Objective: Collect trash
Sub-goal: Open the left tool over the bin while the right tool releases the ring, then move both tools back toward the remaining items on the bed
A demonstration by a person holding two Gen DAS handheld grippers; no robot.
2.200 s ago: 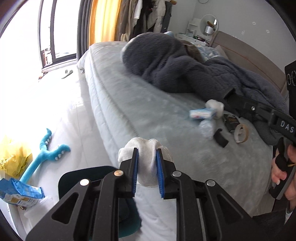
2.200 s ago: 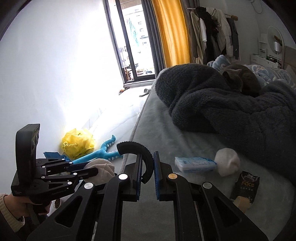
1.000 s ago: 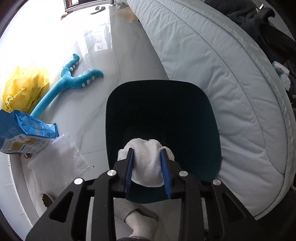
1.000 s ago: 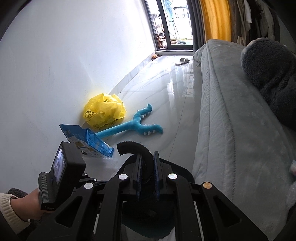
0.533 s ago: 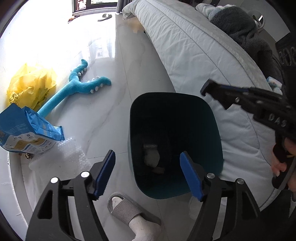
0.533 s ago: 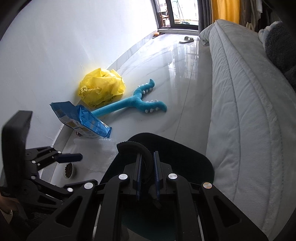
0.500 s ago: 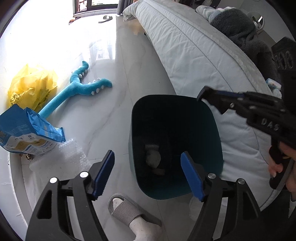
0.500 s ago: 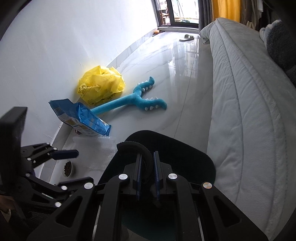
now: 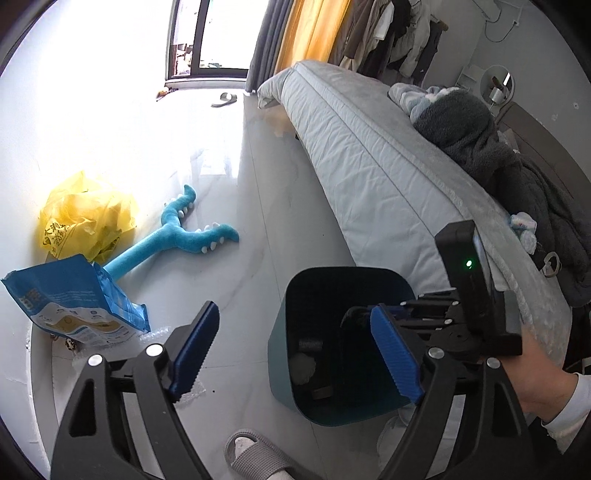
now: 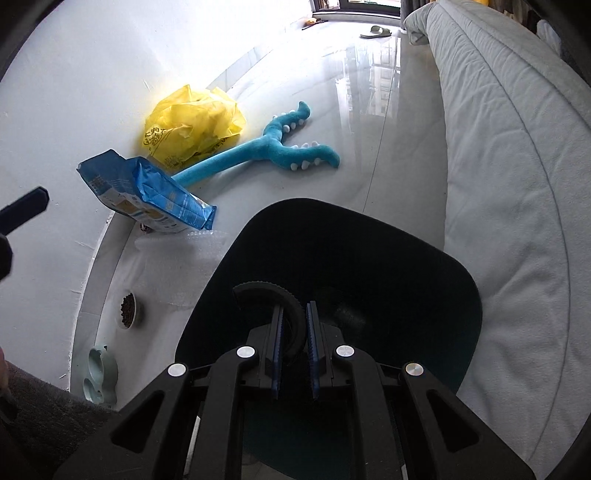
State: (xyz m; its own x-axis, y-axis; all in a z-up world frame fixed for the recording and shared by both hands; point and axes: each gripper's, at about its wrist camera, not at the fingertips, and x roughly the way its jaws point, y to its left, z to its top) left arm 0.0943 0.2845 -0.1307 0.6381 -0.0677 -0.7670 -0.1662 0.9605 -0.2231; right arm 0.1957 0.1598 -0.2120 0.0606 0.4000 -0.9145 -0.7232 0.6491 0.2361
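My left gripper (image 9: 295, 350), its jaws opening and now empty, has dropped the white wad (image 9: 304, 365) into the teal bin (image 9: 280, 332) by the bed's edge (image 9: 369, 184). My right gripper (image 10: 294, 343) pinches a black curved strip (image 10: 273, 295) over the bin's mouth, next to go.

Pale glossy floor (image 9: 280, 206). On it: teal bin (image 9: 280, 350) lower centre, blue plush toy (image 9: 177, 240), yellow bag (image 9: 85, 218), blue pouch (image 9: 74, 302) at left; slipper (image 9: 226, 98) upper centre. Bed (image 9: 369, 166) right, dark blanket (image 9: 480, 147) atop.

Beside me, a grey bed (image 9: 369, 155) runs along a glossy pale floor (image 9: 258, 206) toward a bright window (image 9: 207, 37) with yellow curtain (image 9: 310, 33).
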